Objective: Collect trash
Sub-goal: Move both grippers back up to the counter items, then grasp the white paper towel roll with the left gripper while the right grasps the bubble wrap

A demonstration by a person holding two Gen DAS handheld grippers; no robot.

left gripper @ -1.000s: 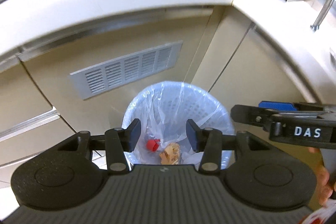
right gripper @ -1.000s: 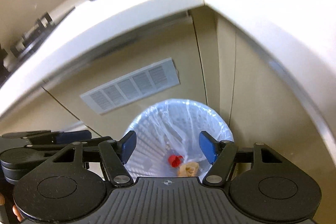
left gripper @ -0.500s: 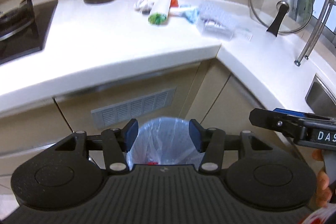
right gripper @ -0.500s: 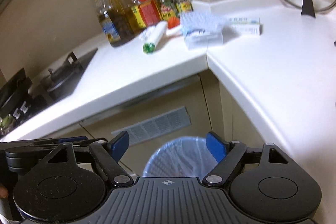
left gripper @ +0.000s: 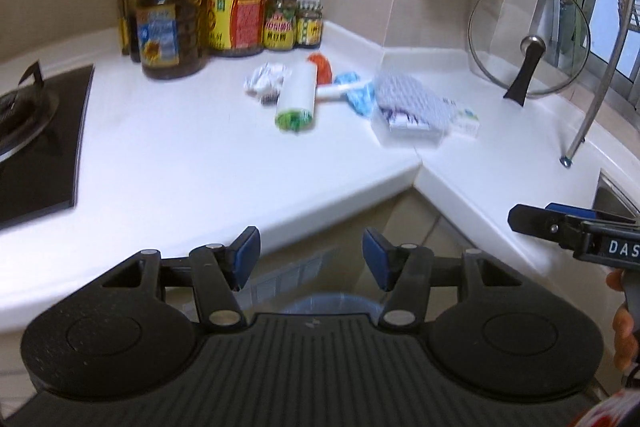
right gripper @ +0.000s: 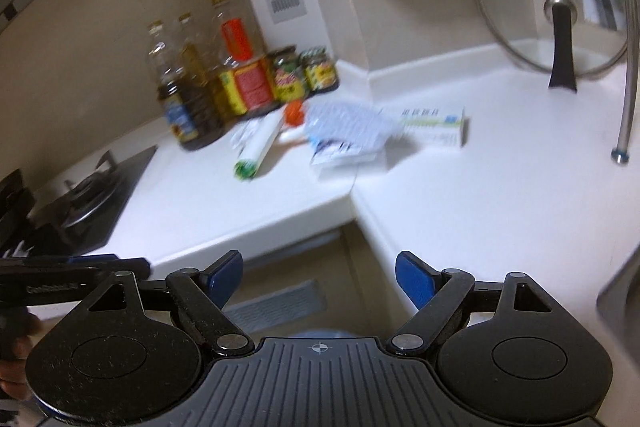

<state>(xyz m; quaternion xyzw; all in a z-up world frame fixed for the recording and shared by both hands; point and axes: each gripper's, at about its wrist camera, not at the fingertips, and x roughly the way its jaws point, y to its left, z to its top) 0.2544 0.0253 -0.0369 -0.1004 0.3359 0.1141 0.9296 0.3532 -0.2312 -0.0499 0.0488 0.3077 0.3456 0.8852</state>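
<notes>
Trash lies in a cluster on the white counter (left gripper: 200, 163): a white tube with a green end (left gripper: 298, 99), crumpled paper (left gripper: 266, 79), an orange piece (left gripper: 322, 67), a blue wrapper (left gripper: 358, 95), a patterned packet (left gripper: 412, 107) and a small box (left gripper: 466, 119). My left gripper (left gripper: 311, 251) hangs before the counter's corner, jaws opening, nothing between them. My right gripper (right gripper: 318, 269) is open wide and empty, facing the tube (right gripper: 258, 147), packet (right gripper: 348, 135) and box (right gripper: 436, 125). Only the blue bin's rim (left gripper: 332, 301) shows below.
Oil bottles and jars (left gripper: 172, 19) stand at the back wall. A gas stove (left gripper: 28, 131) is on the left. A glass lid (left gripper: 528, 39) leans at the right, by a metal rack leg (left gripper: 592, 107) and the sink edge (left gripper: 616, 195).
Both grippers rose from over the bin to counter height and tilted up. The bin slid to the bottom of both views. Both pairs of jaws spread wider.
</notes>
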